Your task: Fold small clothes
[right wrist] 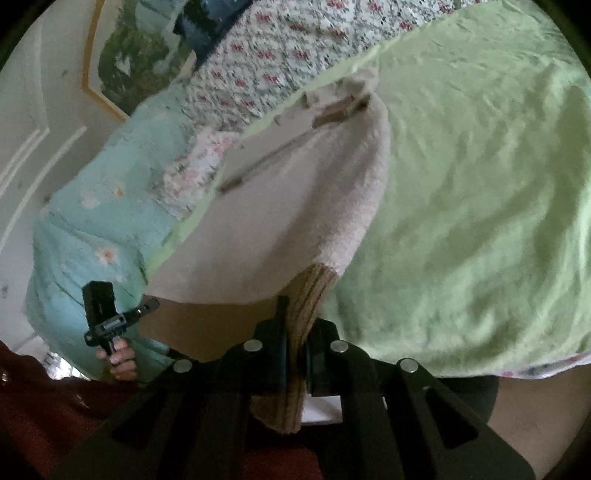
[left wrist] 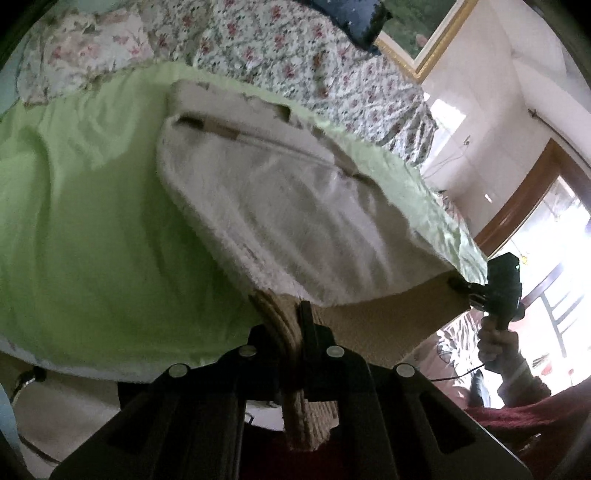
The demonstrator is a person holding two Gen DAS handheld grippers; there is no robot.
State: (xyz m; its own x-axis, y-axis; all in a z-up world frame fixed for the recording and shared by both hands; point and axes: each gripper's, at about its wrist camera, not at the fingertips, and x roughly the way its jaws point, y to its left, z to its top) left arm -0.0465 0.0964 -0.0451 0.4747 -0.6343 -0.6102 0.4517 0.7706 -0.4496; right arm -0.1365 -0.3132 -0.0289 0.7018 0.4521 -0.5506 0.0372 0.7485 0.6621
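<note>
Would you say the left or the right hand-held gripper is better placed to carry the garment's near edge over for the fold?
Neither clearly: the left hand-held gripper and right hand-held gripper each clamp a ribbed corner of the cream garment, hem stretched between, so probably both together.

We count one cream fleece garment (left wrist: 280, 206), two grippers: left gripper (left wrist: 291, 325), right gripper (right wrist: 295, 325). One green sheet (left wrist: 92, 221), one floral quilt (left wrist: 295, 48), one framed picture (left wrist: 424, 33), one dark cushion (left wrist: 351, 18), two hands (left wrist: 495, 343) (right wrist: 122, 358).
</note>
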